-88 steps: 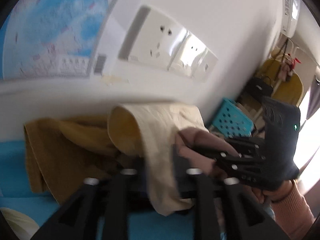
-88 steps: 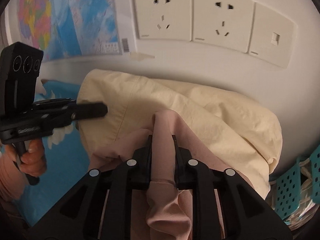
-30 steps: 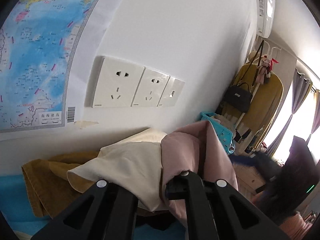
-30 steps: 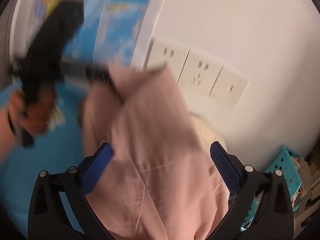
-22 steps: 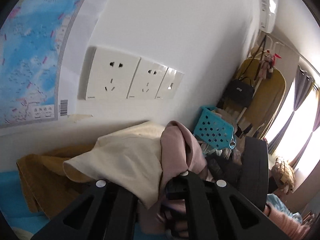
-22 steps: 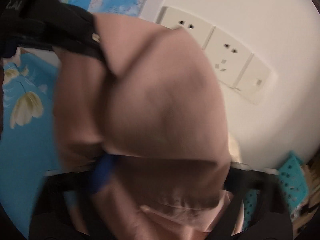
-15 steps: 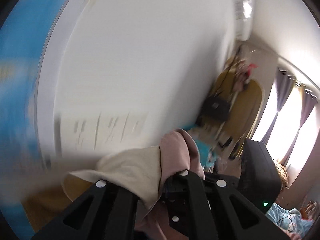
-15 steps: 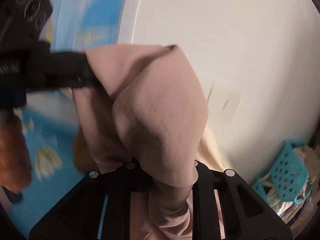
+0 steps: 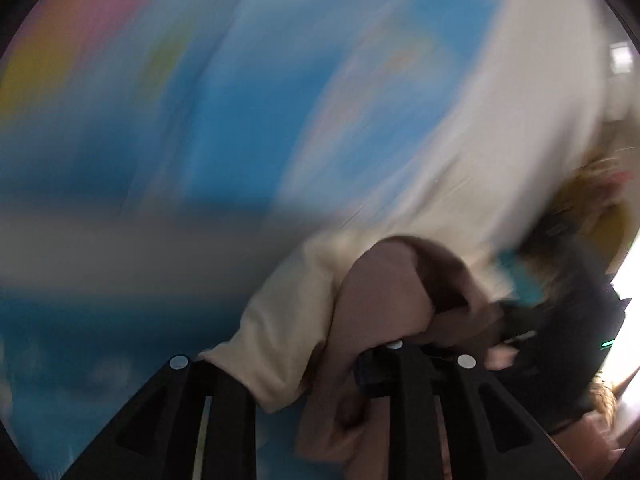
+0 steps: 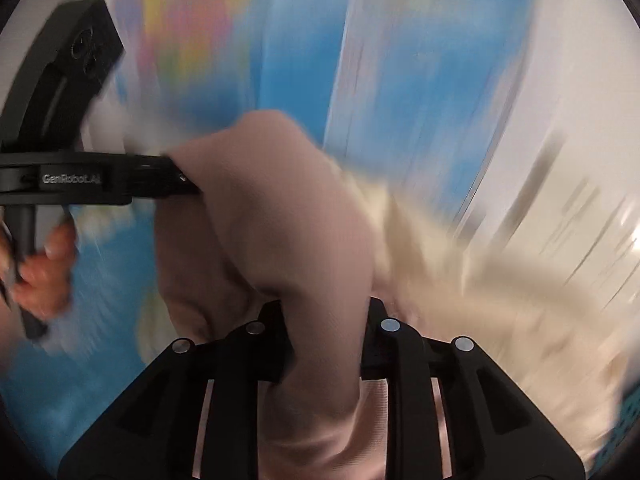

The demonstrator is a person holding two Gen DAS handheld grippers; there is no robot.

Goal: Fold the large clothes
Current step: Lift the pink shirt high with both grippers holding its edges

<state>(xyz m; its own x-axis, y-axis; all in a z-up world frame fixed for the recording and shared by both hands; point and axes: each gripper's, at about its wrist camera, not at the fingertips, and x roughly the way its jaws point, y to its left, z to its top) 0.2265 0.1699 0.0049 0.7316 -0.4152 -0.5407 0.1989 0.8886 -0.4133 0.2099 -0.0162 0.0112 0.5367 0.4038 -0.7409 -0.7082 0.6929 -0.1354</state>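
A dusty pink garment is held up between both grippers. My right gripper is shut on a bunched fold of it. My left gripper is shut on another part of the pink garment, with a cream garment draped over its left finger. In the right wrist view the left gripper pinches the pink cloth's upper left edge. The cream garment trails to the right, blurred. In the left wrist view the right gripper's dark body sits at the right.
Both views are heavily motion-blurred. A blue world map hangs on the white wall behind. A blue floral bedsheet lies below. A teal basket shows faintly at the right.
Both grippers have swung left with the pink garment; the view shifted from the wall sockets to the map. The right gripper, open a second ago, closed on the pink cloth.
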